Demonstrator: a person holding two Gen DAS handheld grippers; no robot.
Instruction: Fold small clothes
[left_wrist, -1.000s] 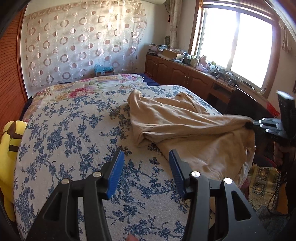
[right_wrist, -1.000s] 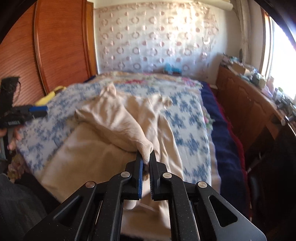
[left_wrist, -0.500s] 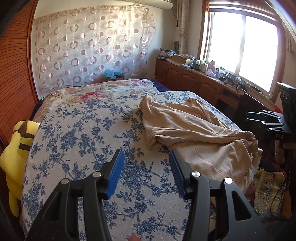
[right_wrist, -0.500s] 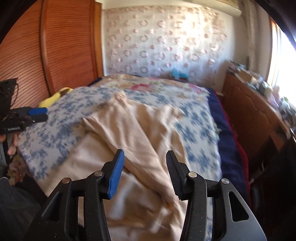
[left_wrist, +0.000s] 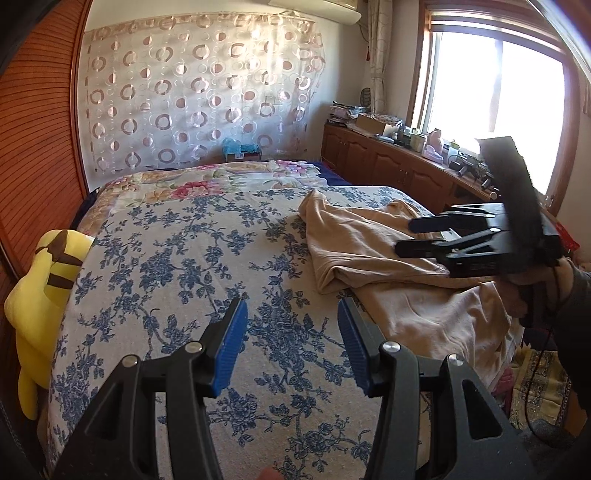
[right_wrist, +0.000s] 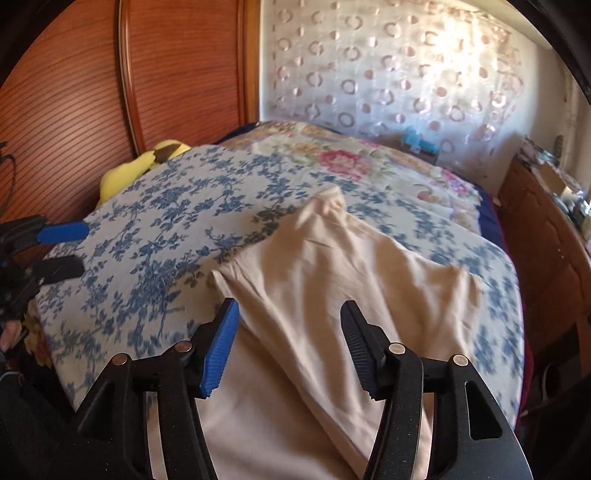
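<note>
A beige garment (left_wrist: 369, 251) lies crumpled on the right side of the bed, part of it folded over itself and its near edge hanging off the mattress. My left gripper (left_wrist: 291, 306) hovers open over the blue-flowered sheet (left_wrist: 184, 258), left of the garment, with nothing between its fingers. The right gripper (left_wrist: 404, 234) reaches in over the cloth from the right. In the right wrist view the garment (right_wrist: 332, 277) lies below my right gripper (right_wrist: 290, 306), whose jaws are opening; the pads press on nothing. The left gripper (right_wrist: 83, 249) shows at the left edge.
A yellow plush toy (left_wrist: 40, 288) leans at the bed's left edge against a ribbed wooden panel (left_wrist: 33, 147). Wooden cabinets (left_wrist: 388, 170) with clutter on top run under the window on the right. A flowered quilt (left_wrist: 207, 181) covers the far end.
The right gripper let go of the garment's fold, opened wide and swung in over the cloth, which dropped onto the bed. The left gripper stayed open and barely shifted.
</note>
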